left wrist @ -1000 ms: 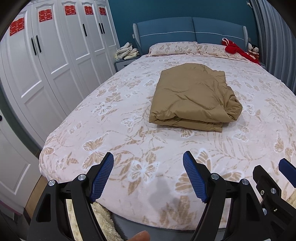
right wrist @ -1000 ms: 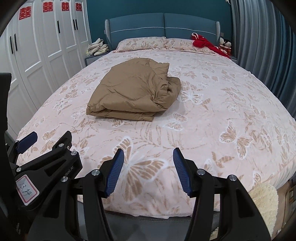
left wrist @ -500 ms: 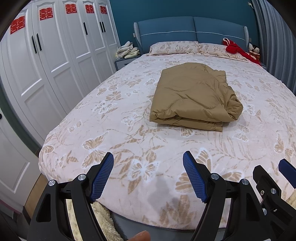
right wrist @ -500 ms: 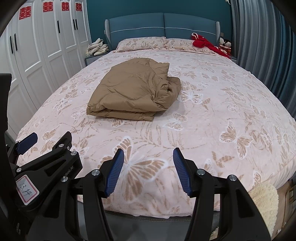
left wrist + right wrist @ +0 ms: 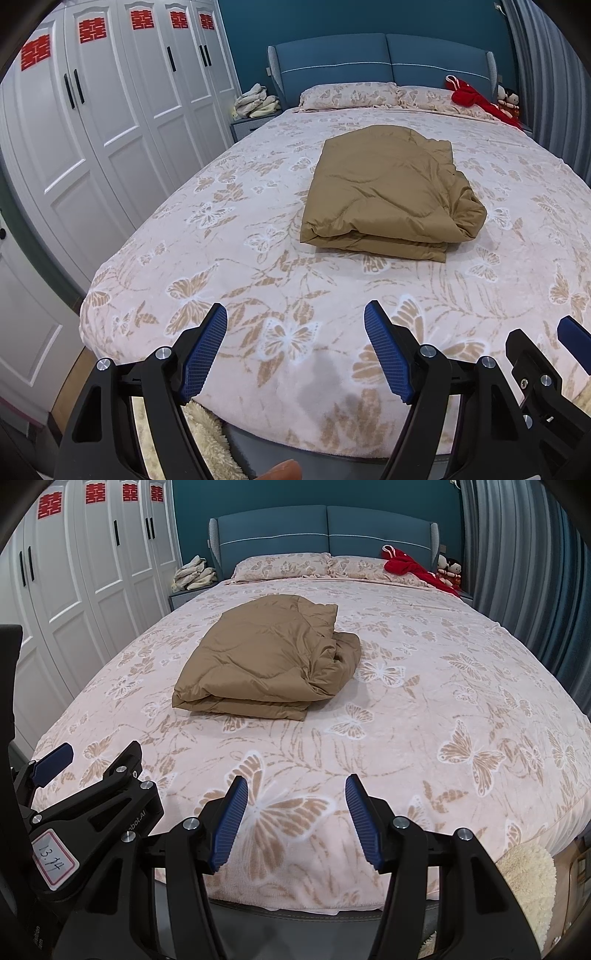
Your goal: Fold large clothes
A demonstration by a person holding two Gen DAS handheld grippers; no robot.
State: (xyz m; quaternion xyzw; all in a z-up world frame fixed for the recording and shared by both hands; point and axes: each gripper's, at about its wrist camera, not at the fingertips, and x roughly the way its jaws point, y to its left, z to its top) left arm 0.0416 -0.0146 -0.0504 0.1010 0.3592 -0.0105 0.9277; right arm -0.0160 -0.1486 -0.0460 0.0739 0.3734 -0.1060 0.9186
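On bed [image 5: 258, 258]: folded tan garment [image 5: 388, 195]; both claws empty.

Butterfly-print bed [image 5: 229, 258] bears a folded tan garment [image 5: 384, 199] (mid-bed), pillows [image 5: 347, 95]

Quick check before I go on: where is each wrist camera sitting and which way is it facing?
Left wrist: behind the open left claw at the bed's foot, facing the headboard; a fingertip shows below.
Right wrist: behind the open right claw, same heading; the left claw shows at left.
Shared: the folded brown garment on the bed.
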